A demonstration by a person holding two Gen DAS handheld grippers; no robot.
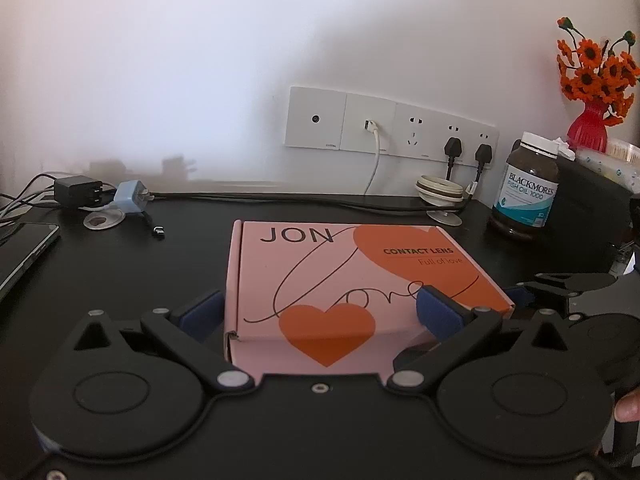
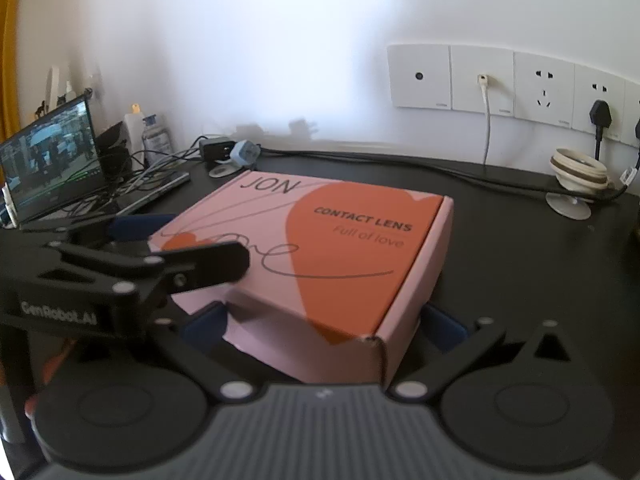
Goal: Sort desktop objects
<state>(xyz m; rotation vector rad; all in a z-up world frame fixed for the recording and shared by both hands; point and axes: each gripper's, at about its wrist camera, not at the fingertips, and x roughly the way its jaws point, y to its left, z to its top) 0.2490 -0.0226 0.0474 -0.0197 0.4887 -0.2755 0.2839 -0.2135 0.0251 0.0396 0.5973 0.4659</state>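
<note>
- Nearest the lens in the left wrist view, the left gripper (image 1: pixel 320 312) stands spread wide, its two blue pads on either side of a pink box (image 1: pixel 352 280); the left pad sits just beside the box's left wall and the right pad overlaps its right front edge, but whether either presses on the cardboard I cannot tell.
- Printed on the box lid are orange hearts, a looping black script and the words "CONTACT LENS".
- Flat on a black desk (image 1: pixel 120 272), the box lies near the front edge, closed.
- From the right wrist view, the right gripper (image 2: pixel 324 326) is also spread, its pads straddling the near corner of the same box (image 2: pixel 340 260); contact is unclear.
- Reaching in from the left of that view, one finger of the left gripper (image 2: pixel 160 240) lies over the lid.
- At the desk's back right stands a brown supplement bottle (image 1: pixel 524 184), with a red vase of orange flowers (image 1: pixel 592 92) behind it.
- Near the wall sockets (image 1: pixel 392 128) sits a cream collapsible cup (image 1: pixel 440 192).
- Far left are a blue charger (image 1: pixel 130 198), cables and a lit screen (image 2: pixel 52 152).
</note>
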